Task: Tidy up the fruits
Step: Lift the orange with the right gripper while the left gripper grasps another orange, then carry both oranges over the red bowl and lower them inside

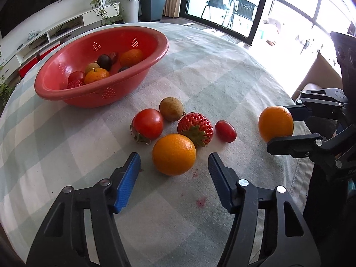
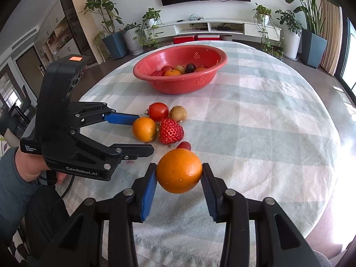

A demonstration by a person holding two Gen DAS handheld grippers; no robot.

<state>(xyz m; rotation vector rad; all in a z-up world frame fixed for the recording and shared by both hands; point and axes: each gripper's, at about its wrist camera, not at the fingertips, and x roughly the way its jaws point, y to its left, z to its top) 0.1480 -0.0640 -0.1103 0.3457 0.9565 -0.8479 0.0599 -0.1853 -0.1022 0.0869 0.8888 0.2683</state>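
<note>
On the checked tablecloth lies a cluster of loose fruit: an orange [image 1: 174, 154], a tomato [image 1: 148, 123], a brown round fruit [image 1: 171, 109], a strawberry [image 1: 195, 128] and a small oblong tomato [image 1: 225, 131]. My left gripper [image 1: 174, 161] stands open astride that orange, with a gap between each blue pad and the fruit. My right gripper [image 2: 179, 168] is shut on a second orange [image 2: 179, 170], held above the cloth to the right of the cluster. A red perforated bowl [image 1: 100, 98] holding several fruits sits farther back.
The round table's edge [image 1: 298, 169] curves close by on the right, beside the right gripper. A hand and a grey sleeve [image 2: 13, 178] hold the left gripper at the table's left side. Potted plants and a TV console stand beyond the table.
</note>
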